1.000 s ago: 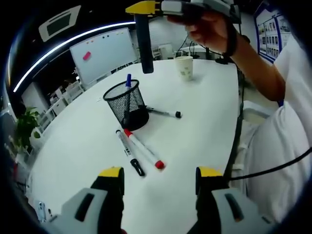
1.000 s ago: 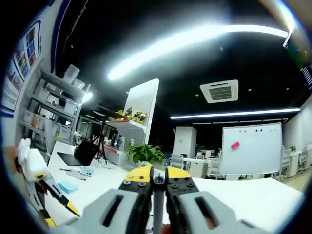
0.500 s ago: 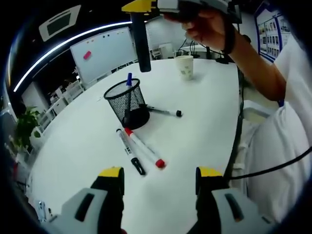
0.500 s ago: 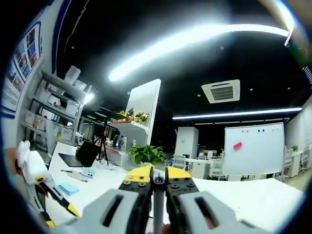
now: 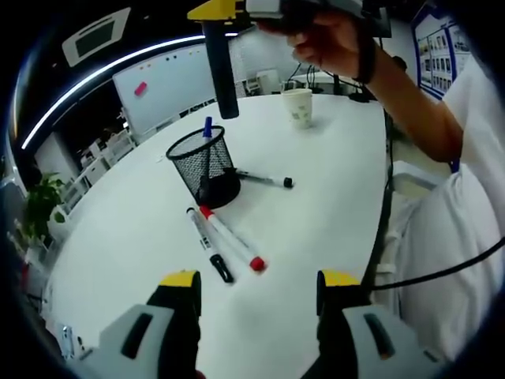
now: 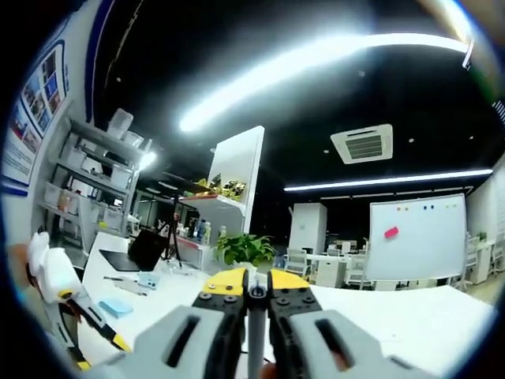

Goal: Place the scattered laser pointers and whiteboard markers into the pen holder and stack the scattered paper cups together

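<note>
A black mesh pen holder (image 5: 207, 166) stands mid-table in the left gripper view, with a blue marker (image 5: 207, 127) in it. Beside it lie a red-capped marker (image 5: 231, 239), a black-capped marker (image 5: 208, 246) and a thin black pointer (image 5: 264, 181). A paper cup (image 5: 298, 107) stands upright farther back. My left gripper (image 5: 260, 283) is open above the near table, holding nothing. A hand holds my right gripper (image 5: 223, 13) high over the holder, shut on a dark marker (image 5: 222, 69) that hangs straight down. In the right gripper view, the right gripper (image 6: 256, 289) pinches that marker (image 6: 256, 332).
The white table's edge (image 5: 383, 205) runs along the right, with the person's arm and white shirt (image 5: 465, 181) beside it. A whiteboard (image 5: 170, 85) and a plant (image 5: 35, 209) stand beyond the table. The right gripper view faces a laptop (image 6: 138, 251), shelves and a whiteboard (image 6: 414, 237).
The right gripper has carried the dark marker a little to the left, now more nearly above the pen holder. The left gripper and the things on the table have not moved.
</note>
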`<state>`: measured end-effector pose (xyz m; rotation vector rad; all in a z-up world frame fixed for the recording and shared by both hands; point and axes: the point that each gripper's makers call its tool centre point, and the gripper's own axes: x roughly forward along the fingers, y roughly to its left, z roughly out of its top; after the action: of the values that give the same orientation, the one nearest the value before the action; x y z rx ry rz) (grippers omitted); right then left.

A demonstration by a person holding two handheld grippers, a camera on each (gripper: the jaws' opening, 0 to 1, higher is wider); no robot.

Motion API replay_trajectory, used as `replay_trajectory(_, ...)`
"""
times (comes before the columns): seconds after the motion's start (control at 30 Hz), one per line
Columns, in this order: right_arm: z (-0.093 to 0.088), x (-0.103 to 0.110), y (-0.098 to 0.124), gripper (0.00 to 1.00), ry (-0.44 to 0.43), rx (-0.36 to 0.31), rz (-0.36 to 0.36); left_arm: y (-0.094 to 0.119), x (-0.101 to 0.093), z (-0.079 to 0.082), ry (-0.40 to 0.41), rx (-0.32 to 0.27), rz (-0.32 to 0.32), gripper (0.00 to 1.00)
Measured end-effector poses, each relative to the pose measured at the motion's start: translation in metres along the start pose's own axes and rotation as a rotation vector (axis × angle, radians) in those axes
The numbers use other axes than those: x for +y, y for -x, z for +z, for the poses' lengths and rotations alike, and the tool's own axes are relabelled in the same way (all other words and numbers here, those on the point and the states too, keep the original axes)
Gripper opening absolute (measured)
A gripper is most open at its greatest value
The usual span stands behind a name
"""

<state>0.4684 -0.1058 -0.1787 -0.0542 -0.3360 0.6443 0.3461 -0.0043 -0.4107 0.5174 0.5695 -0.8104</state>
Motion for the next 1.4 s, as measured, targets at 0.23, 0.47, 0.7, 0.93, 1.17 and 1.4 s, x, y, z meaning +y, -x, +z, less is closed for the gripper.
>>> replay_trajectory(0.23, 0.001, 0.003, -0.006, 0.1, -0.008, -0.006, 0.013, 0.0, 0.0, -0.001, 0.001, 0.001, 0.0, 0.6)
replay_trajectory(0.47, -0.002, 0.005, -0.008, 0.1, -0.011, -0.002, 0.022, 0.001, 0.0, -0.003, 0.001, 0.007, 0.001, 0.6)
replay_trajectory(0.7, -0.002, 0.01, -0.014, 0.1, -0.016, -0.006, 0.029, 0.001, 0.0, -0.002, -0.004, 0.011, -0.001, 0.6)
replay_trajectory(0.93, -0.004, 0.011, -0.017, 0.1, -0.017, -0.004, 0.03, 0.001, 0.001, -0.001, -0.009, 0.007, 0.002, 0.6)
replay_trajectory(1.17, -0.006, 0.011, -0.019, 0.1, -0.018, 0.0, 0.03, 0.001, 0.004, -0.002, -0.006, 0.007, 0.004, 0.6)
replay_trajectory(1.4, -0.006, 0.014, -0.024, 0.1, -0.014, 0.006, 0.034, 0.001, 0.003, -0.002, -0.01, 0.007, 0.002, 0.6)
